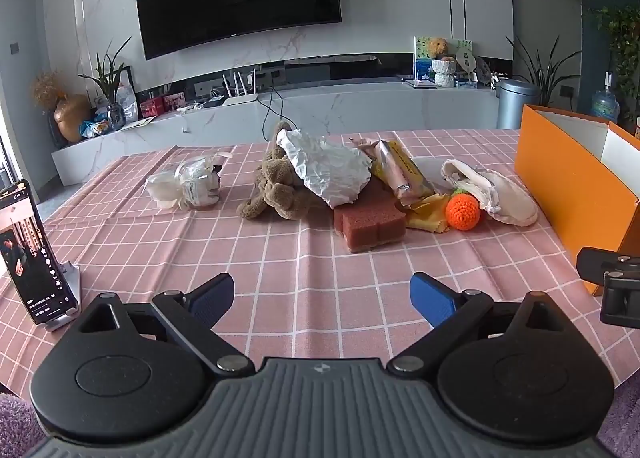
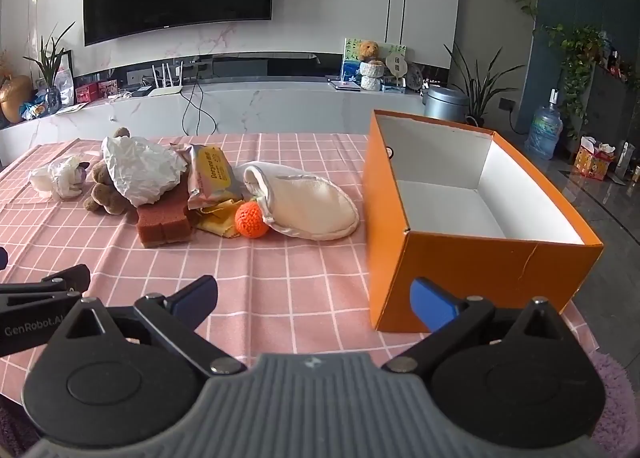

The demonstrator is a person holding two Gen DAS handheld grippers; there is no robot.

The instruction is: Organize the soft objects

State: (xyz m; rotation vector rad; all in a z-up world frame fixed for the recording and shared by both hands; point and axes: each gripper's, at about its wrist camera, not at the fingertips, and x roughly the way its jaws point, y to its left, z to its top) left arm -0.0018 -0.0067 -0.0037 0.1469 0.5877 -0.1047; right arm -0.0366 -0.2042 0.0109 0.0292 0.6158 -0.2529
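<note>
A living room with a wall-mounted television and a long marble-look console lies behind a table covered in a pink checked cloth. On the cloth the soft things sit in a loose heap: a brown plush toy half under a crumpled white bag, a reddish sponge block, a yellow wipes pack, a yellow cloth, an orange crochet ball and a cream mitt, with a small white wrapped bundle set apart at the far left. An open orange box stands empty to the right of the heap.

Both tools hang at the near edge, well short of the heap. The left gripper has its jaws spread wide with nothing between them; the right gripper is likewise fully spread and empty, its right finger in front of the box's near wall.

The heap lies ahead and left of the right gripper, roughly dead ahead of the left one. The mitt and ball lie nearest the box (so probably the right hand's reach), the mitt's long axis running across the view, left to right.
</note>
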